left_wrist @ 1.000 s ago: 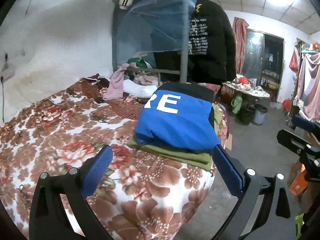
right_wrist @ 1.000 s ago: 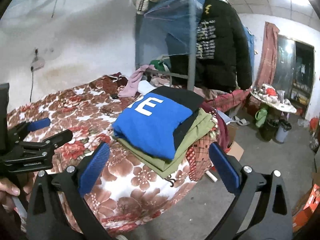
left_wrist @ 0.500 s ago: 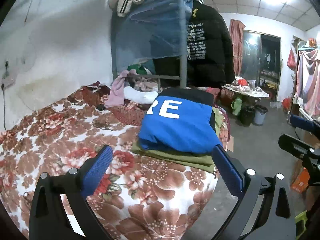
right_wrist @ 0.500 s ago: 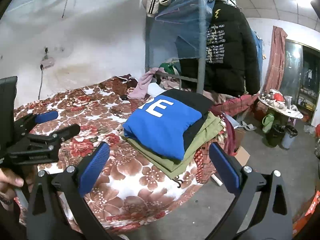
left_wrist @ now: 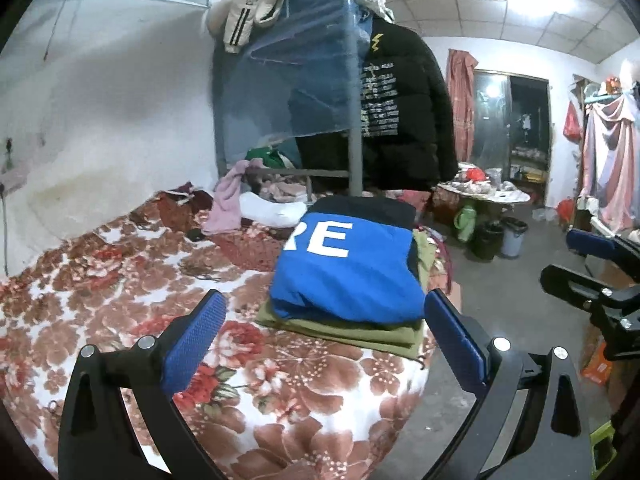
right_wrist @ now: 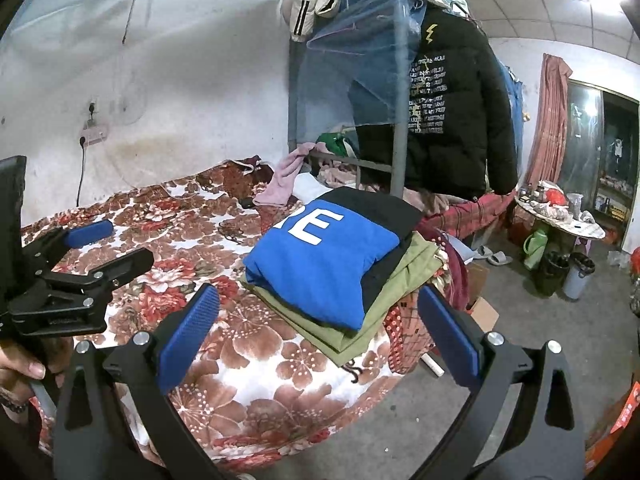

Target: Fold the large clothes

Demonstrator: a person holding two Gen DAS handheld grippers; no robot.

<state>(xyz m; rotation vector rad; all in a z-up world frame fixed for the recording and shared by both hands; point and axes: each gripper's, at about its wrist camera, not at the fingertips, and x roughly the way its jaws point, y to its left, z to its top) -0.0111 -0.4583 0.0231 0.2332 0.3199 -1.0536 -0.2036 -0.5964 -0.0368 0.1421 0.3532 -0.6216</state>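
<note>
While both tools hang in the air short of the bed, the folded blue top with white letters [left_wrist: 348,272] lies at the near corner of the floral red-and-white bedspread [left_wrist: 120,280], resting on a folded olive-green garment [left_wrist: 360,332] with a black layer showing at its far edge. From the left gripper [left_wrist: 320,332], the stack sits straight ahead and framed between the two blue-padded fingers [left_wrist: 192,336], whose jaws stand wide apart and hold nothing. From the right gripper [right_wrist: 316,328], jaws likewise spread and empty, the same blue top [right_wrist: 320,264] lies ahead and slightly left of centre, its long axis running away from the jaws toward the black printed jacket [right_wrist: 452,108] hanging beyond the stack. Neither tool touches cloth. The stack looks finished, so I judge the fold done; the left gripper appears squarer to the pile, though which is nearer I cannot tell. A hand [right_wrist: 24,372] grips the left tool's handle.
</note>
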